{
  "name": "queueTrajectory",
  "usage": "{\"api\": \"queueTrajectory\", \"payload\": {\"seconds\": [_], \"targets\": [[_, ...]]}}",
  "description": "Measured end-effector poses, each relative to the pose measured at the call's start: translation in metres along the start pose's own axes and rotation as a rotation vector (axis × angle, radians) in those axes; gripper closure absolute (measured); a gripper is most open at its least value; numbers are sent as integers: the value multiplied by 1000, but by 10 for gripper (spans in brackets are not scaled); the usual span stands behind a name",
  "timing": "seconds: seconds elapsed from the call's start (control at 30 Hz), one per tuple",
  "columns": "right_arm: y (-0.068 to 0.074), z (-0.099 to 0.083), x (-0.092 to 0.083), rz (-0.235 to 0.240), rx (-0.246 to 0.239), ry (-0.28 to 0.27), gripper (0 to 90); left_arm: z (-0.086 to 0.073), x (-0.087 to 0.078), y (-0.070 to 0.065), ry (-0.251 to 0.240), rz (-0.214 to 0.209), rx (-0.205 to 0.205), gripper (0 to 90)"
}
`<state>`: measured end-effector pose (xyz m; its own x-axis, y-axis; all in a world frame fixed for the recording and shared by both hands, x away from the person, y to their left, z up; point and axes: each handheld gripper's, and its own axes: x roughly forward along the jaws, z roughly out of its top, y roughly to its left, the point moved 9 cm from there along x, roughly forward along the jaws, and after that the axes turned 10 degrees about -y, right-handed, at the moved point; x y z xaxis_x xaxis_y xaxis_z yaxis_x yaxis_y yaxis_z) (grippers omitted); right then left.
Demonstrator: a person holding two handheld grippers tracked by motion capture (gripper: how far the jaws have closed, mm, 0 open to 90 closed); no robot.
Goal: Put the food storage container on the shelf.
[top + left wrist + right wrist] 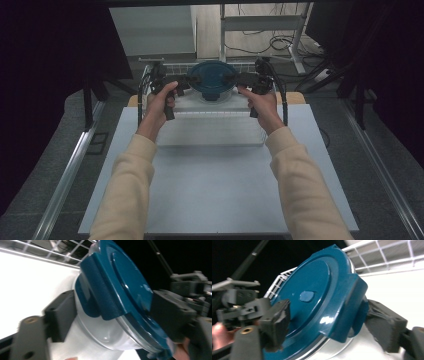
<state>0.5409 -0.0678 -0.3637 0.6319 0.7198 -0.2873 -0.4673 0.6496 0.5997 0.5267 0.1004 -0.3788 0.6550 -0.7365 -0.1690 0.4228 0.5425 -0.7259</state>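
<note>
My left gripper point(186, 85), jaws spread, straddles the clip at nine o'clock on the blue lid point(212, 76); the container point(210, 95) stands in the wire basket point(150, 75). My right gripper point(239, 80), equally near, brackets the three o'clock clip, also unclamped.

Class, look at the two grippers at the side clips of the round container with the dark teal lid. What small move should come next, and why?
Probably draw both grippers back from the round clear container with the dark teal lid. The left gripper and right gripper each straddle a teal side clip with jaws apart, not pressing on it. Both clips lie folded down against the container, so the lid looks latched.
</note>
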Motion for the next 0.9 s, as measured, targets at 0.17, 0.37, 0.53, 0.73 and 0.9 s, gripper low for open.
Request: {"api": "queueTrajectory", "payload": {"seconds": [0.17, 0.37, 0.53, 0.73, 0.9], "targets": [[5, -3, -10, -41, -76, -44, 137, 5, -14, -3, -33, 4, 58, 168], [11, -7, -38, -43, -210, -117, 160, 4, -45, -13, -53, 24, 165, 170], [16, -23, -55, -25, -299, -107, 166, -15, -67, -25, -13, 61, 303, 169], [16, -50, -77, -1, -374, -68, 172, -51, -89, -28, 21, 73, 377, 173], [14, -71, -100, 30, -441, -61, 177, -86, -110, -21, 39, 80, 407, 175]]}}
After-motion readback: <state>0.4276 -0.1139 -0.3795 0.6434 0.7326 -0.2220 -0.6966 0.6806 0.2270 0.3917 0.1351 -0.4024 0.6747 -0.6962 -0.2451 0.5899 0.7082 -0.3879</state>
